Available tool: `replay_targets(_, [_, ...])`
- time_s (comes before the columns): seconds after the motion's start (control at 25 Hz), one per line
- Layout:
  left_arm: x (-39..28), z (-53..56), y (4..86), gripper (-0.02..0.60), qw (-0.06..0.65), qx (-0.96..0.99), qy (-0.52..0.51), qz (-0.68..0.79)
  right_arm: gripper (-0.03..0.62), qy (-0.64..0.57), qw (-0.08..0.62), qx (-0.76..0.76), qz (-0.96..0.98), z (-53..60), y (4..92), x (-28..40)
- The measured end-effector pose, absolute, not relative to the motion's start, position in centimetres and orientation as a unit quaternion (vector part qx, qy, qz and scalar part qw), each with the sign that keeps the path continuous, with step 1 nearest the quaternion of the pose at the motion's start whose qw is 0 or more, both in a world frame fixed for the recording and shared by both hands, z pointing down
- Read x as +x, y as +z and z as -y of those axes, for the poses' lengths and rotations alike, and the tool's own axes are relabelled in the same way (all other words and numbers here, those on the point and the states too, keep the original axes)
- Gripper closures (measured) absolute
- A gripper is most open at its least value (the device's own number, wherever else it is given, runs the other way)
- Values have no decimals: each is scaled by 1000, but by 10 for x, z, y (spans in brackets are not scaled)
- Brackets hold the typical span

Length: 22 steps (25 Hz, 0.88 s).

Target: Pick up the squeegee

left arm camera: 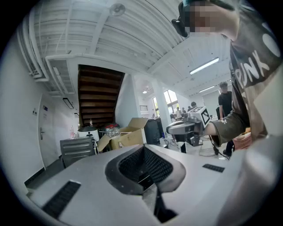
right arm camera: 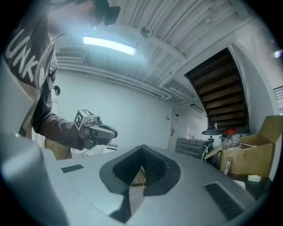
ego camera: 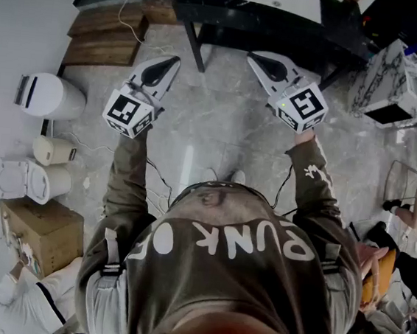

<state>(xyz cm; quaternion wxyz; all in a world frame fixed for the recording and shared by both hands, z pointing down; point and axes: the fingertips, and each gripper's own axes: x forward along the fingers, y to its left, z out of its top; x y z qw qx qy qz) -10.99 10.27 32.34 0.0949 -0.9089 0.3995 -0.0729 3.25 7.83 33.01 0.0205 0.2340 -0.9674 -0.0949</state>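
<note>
Left hand-held gripper (ego camera: 171, 64), right hand-held gripper (ego camera: 255, 58) over floor (ego camera: 211, 137)

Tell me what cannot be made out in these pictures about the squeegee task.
Squeegee: appears in no view, so its place cannot be told.
Black table: head view, its top is cut off by the upper edge.
Cardboard box: right gripper view, its inside is hidden by its own walls.

No squeegee shows in any view, neither near nor between the closed, empty jaws of the left gripper (ego camera: 171, 64) or right gripper (ego camera: 254, 58).
</note>
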Motion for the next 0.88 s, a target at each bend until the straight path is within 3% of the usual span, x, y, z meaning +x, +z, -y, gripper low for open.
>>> replay_targets(0.88, [-102, -108, 321, 580, 97, -908, -77, -400, 583, -85, 11, 234, 968, -81, 329, 40])
